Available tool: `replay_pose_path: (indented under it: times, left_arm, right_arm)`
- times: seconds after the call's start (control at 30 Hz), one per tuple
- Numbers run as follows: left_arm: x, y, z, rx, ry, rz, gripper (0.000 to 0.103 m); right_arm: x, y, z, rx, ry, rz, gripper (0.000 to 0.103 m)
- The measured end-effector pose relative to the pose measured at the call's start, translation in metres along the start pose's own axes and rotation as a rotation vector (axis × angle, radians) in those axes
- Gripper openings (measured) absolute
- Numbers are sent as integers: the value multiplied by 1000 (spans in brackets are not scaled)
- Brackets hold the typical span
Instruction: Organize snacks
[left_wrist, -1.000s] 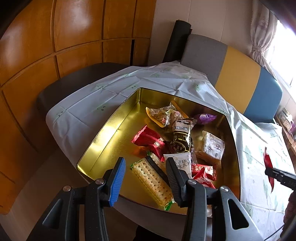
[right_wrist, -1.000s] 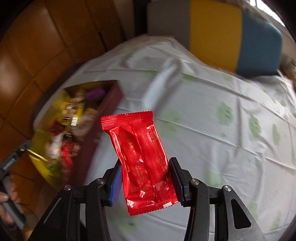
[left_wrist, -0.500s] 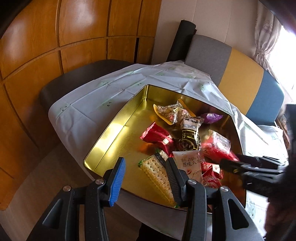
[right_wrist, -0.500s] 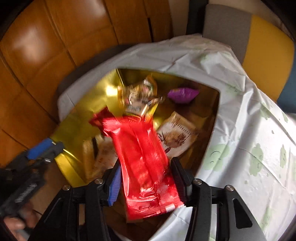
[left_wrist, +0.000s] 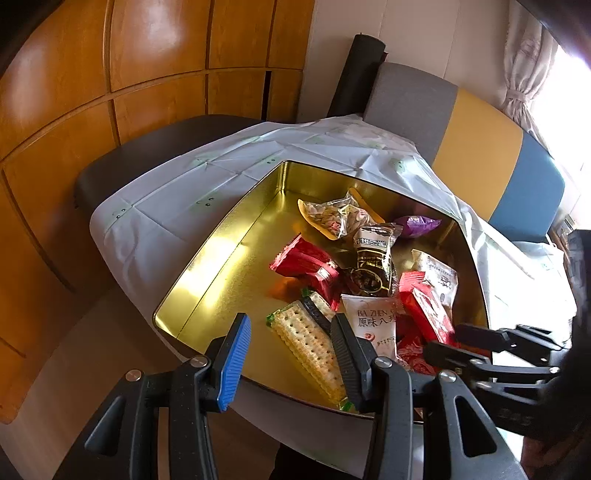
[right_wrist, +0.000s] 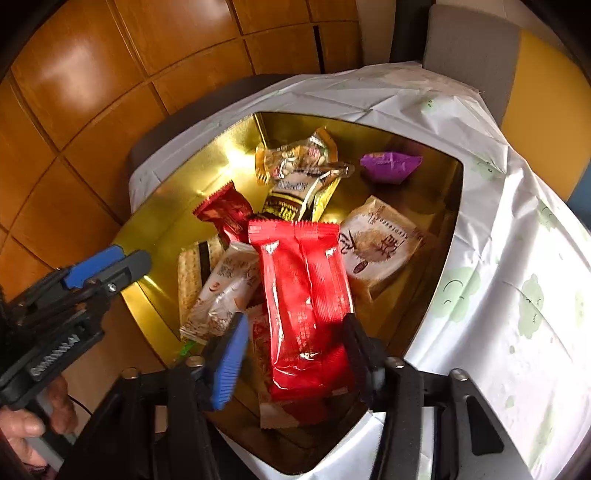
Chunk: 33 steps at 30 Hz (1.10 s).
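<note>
the red snack packet (right_wrist: 306, 295) lies between the fingers of the right hand-held gripper (right_wrist: 291, 358), its lower end hiding the wrappers beneath; whether the black finger (right_wrist: 360, 354) touches it is hard to tell, and the blue pad (right_wrist: 227, 363) stands clear, so the grip looks released. the glossy, crimped packet is inside the gold metal tin (left_wrist: 221, 258) on the cloth-covered surface (left_wrist: 177, 184), atop mixed snacks. the left hand-held gripper (left_wrist: 288, 354) hovers spread and empty over a dimpled cracker pack (left_wrist: 306, 343) at the tin's near rim.
</note>
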<state>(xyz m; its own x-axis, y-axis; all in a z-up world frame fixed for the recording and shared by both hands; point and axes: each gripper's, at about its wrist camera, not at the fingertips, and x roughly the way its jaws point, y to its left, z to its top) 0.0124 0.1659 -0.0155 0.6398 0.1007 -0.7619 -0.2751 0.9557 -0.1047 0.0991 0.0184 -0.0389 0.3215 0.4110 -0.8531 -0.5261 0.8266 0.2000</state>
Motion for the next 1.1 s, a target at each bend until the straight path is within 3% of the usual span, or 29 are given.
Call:
replay_pose_path:
  times: [0.27,0.77,1.03,1.1]
  left_arm:
    - [-5,-7,1,20,-12,23,47]
    - [-18,-15,0,50,-62,51,47]
    - [-33,-26,-1,69,-121,64,48]
    - [-37,-30,-2,70,-133,60,54]
  right_arm:
    - [3,4,-7,-56,-20,-56,37]
    - [-19,1,-22,14,-99,-31,38]
    - [-48,-4,-39,77,-192,-91,49]
    - [-54,-6,-44,95,-210,-110,51]
